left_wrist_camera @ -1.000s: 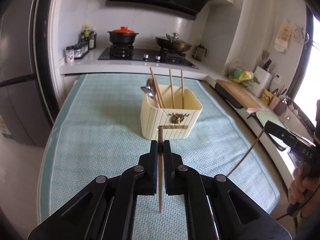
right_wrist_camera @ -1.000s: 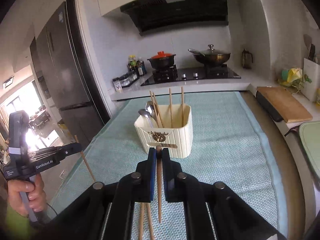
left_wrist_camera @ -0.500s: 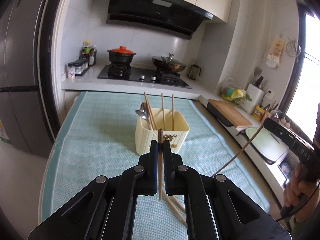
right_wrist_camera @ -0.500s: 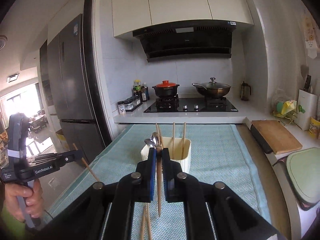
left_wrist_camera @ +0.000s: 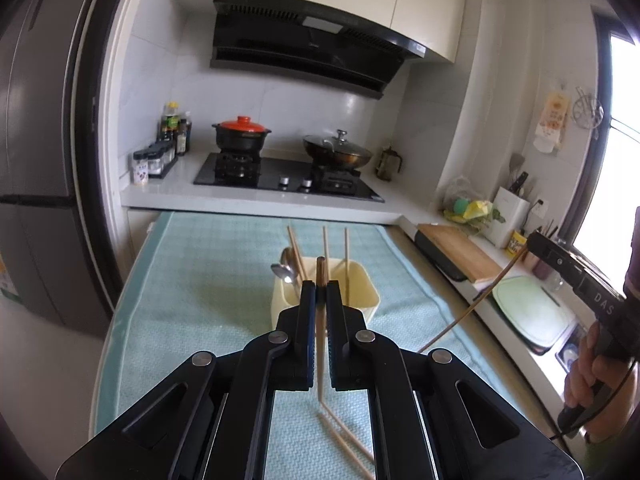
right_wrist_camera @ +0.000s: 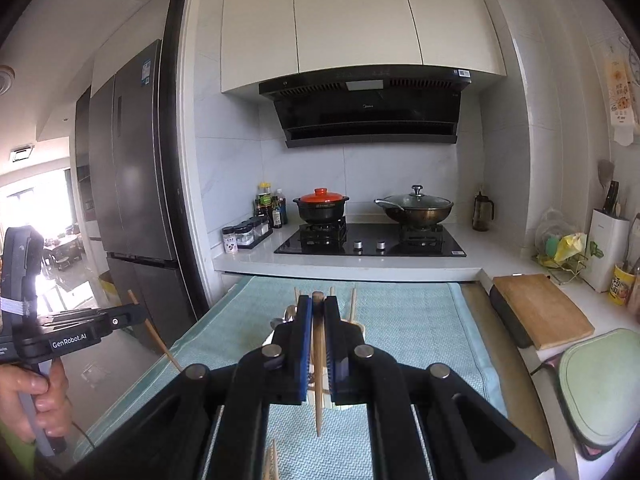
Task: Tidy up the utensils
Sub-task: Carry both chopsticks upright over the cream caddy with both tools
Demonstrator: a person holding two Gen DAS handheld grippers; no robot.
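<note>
My left gripper (left_wrist_camera: 320, 286) is shut on a wooden chopstick (left_wrist_camera: 321, 344) held upright. The cream utensil holder (left_wrist_camera: 360, 300) stands just beyond it on the teal mat, with several chopsticks and spoons (left_wrist_camera: 285, 270) in it. Two loose chopsticks (left_wrist_camera: 346, 440) lie on the mat below. My right gripper (right_wrist_camera: 318, 302) is shut on another chopstick (right_wrist_camera: 318, 368), high above the holder (right_wrist_camera: 360, 328), which is mostly hidden behind its fingers. Each gripper also shows in the other's view, the right one (left_wrist_camera: 538, 242) and the left one (right_wrist_camera: 134, 314), each with a chopstick.
The teal mat (left_wrist_camera: 208, 280) covers the table. Behind is a counter with a stove, a red-lidded pot (left_wrist_camera: 242, 136) and a wok (left_wrist_camera: 338, 152). A cutting board (left_wrist_camera: 460, 250) and a green tray (left_wrist_camera: 532, 312) lie right. A fridge (left_wrist_camera: 36, 160) stands left.
Both grippers have risen and tilted up with their chopsticks. The holder now sits lower and smaller in both views, and the loose chopsticks on the mat have come into sight.
</note>
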